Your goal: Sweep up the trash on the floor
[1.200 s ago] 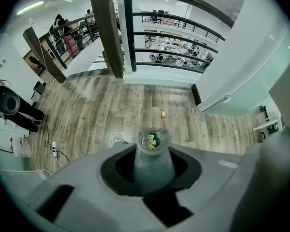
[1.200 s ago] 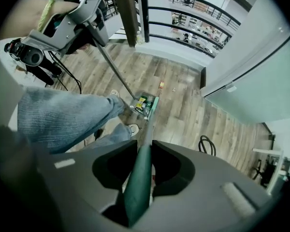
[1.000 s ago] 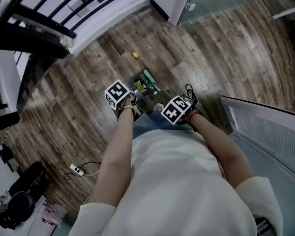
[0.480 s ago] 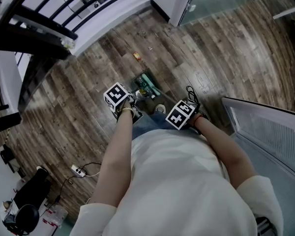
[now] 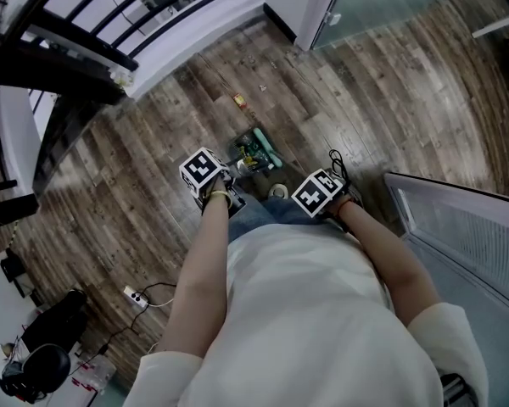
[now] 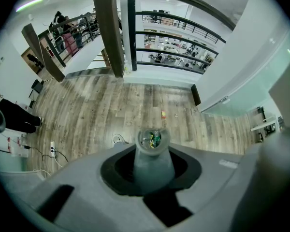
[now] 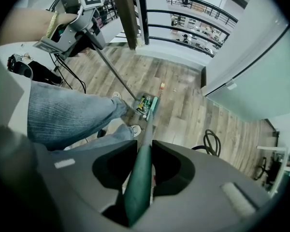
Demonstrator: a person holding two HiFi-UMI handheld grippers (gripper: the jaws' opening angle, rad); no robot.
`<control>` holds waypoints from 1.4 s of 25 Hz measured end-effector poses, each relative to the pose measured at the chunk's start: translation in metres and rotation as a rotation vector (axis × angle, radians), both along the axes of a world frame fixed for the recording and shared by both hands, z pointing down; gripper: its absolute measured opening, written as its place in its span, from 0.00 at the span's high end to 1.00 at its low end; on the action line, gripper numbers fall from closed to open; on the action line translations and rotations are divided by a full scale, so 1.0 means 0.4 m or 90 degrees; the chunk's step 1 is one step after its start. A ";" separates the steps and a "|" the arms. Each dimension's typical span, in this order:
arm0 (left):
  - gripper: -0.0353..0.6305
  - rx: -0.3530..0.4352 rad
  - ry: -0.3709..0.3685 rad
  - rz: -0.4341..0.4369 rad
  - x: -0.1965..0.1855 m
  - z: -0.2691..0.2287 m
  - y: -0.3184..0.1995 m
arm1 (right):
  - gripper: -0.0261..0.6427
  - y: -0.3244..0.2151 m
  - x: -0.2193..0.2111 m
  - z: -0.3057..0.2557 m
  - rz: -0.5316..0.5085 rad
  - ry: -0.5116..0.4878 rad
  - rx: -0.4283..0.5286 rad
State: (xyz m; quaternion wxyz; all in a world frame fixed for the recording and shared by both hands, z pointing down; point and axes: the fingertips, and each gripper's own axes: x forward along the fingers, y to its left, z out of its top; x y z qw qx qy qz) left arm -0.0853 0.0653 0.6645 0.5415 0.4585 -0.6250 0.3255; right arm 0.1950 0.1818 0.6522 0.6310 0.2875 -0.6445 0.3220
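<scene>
Looking down in the head view, we are holding the left gripper (image 5: 205,173) and right gripper (image 5: 317,193) above the wood floor (image 5: 136,185); the dustpan (image 5: 248,153) is sitting ahead between them, orange trash (image 5: 238,100) lying beyond it. Left gripper view: we are clamping the grey dustpan handle (image 6: 153,158). Right gripper view: we are gripping the green broom handle (image 7: 137,187), broom head (image 7: 153,104) beside the dustpan.

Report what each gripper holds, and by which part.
The left gripper grips the long handle of the dustpan at its top end; the right gripper grips the green handle of the broom, well above the head.
</scene>
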 end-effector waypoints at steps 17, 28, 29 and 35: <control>0.81 -0.006 0.016 -0.002 -0.055 -0.008 -0.003 | 0.81 -0.019 0.029 -0.027 0.121 0.014 0.009; 0.81 -0.009 0.037 0.050 -0.128 -0.027 -0.046 | 0.81 -0.052 0.013 -0.040 0.248 0.028 -0.006; 0.81 -0.006 0.037 0.053 -0.139 -0.031 -0.055 | 0.81 -0.056 0.005 -0.041 0.253 0.028 -0.008; 0.82 0.009 0.033 0.065 -0.214 -0.051 -0.125 | 0.81 -0.084 -0.055 -0.053 0.272 0.031 -0.016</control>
